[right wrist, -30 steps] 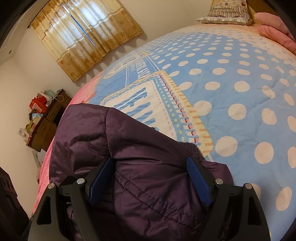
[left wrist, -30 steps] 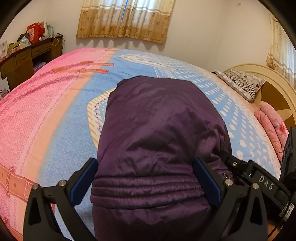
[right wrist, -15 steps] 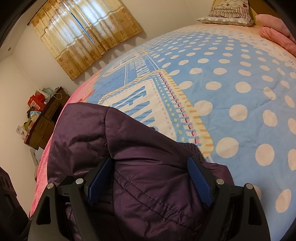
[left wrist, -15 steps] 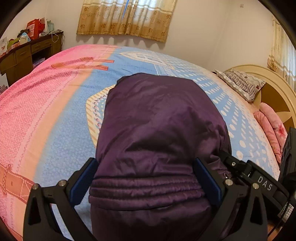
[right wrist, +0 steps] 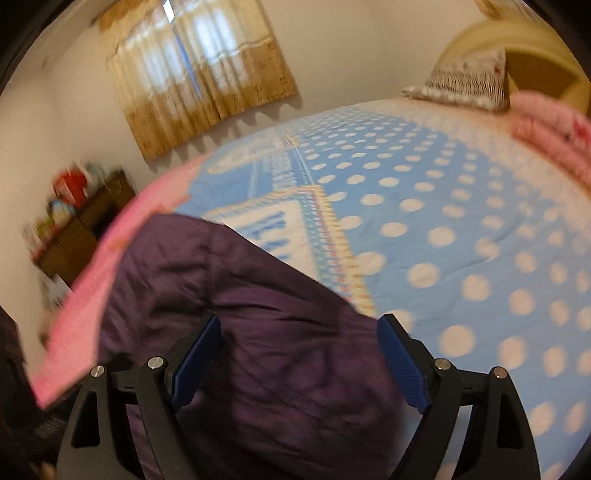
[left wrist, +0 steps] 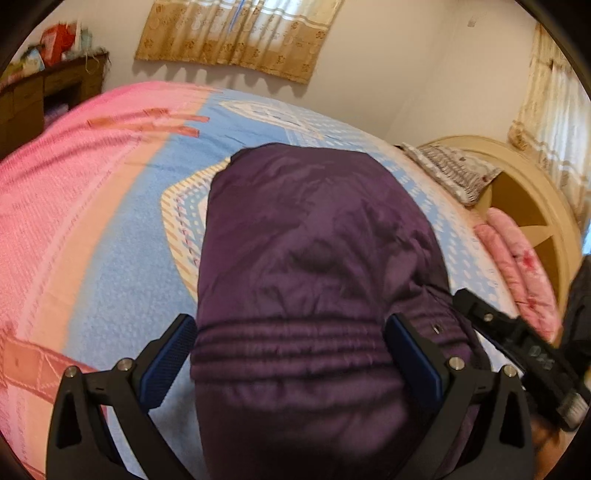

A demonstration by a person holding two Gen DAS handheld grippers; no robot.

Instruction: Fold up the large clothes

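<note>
A dark purple padded jacket (left wrist: pixel 314 258) lies folded in a thick bundle on the bed, with a ribbed hem band nearest me. It also shows in the right wrist view (right wrist: pixel 258 332). My left gripper (left wrist: pixel 291 350) is open, its blue pads (left wrist: pixel 166 362) spread either side of the hem end, not pinching it. My right gripper (right wrist: pixel 299 358) is open too, its pads (right wrist: pixel 402 365) standing wide over the jacket's right part. The right gripper's body shows in the left wrist view (left wrist: pixel 524 347), right beside the jacket.
The bed has a pink and blue spotted cover (right wrist: pixel 461 221). A patterned pillow (left wrist: pixel 450 173), a folded pink quilt (left wrist: pixel 517 266) and a cream headboard (left wrist: pixel 535 192) are at the right. A dark wooden desk (left wrist: pixel 44 96) with clutter stands at the far left. Curtains (left wrist: pixel 240 33) hang behind.
Both cameras have swung and blurred. The right wrist view has tilted up, so more wall and headboard show. The jacket lies as before and both grippers stay open.
</note>
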